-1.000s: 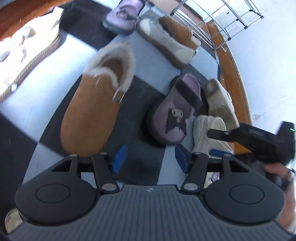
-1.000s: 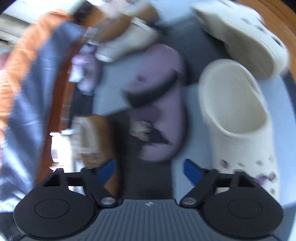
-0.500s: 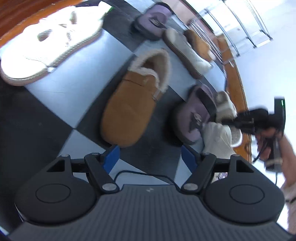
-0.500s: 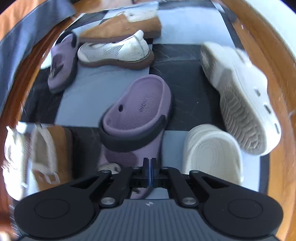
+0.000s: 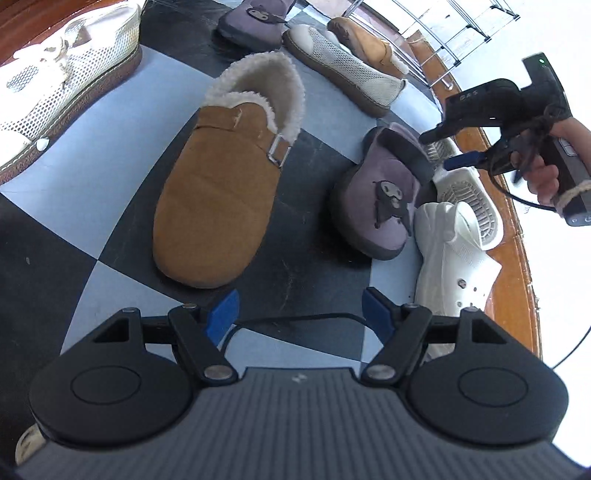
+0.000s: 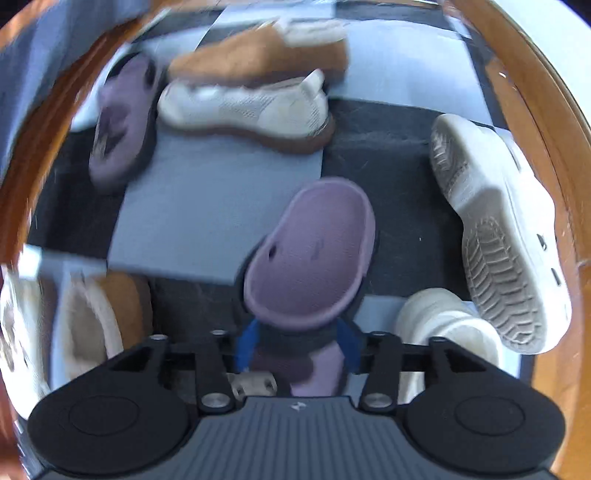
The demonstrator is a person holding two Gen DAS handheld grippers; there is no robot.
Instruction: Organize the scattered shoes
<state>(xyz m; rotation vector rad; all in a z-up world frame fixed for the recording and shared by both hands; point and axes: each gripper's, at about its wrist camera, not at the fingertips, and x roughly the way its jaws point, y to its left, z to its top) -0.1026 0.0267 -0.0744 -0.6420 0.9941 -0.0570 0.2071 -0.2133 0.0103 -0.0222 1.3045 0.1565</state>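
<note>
Open checkered floor between tan slipper and purple clog.

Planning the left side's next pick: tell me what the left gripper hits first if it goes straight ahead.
Probably the checkered floor first: the open left gripper aims between the tan fur-lined slipper and the purple clog. Depth is unclear.

A checkered floor of black and pale blue tiles, bordered by wood trim, carries scattered shoes. A tan slipper lies mid-floor, a white mesh shoe toward its left edge. A purple clog and two white clogs crowd the right edge; another purple clog, mesh shoe and tan slipper lie at the far edge.
</note>
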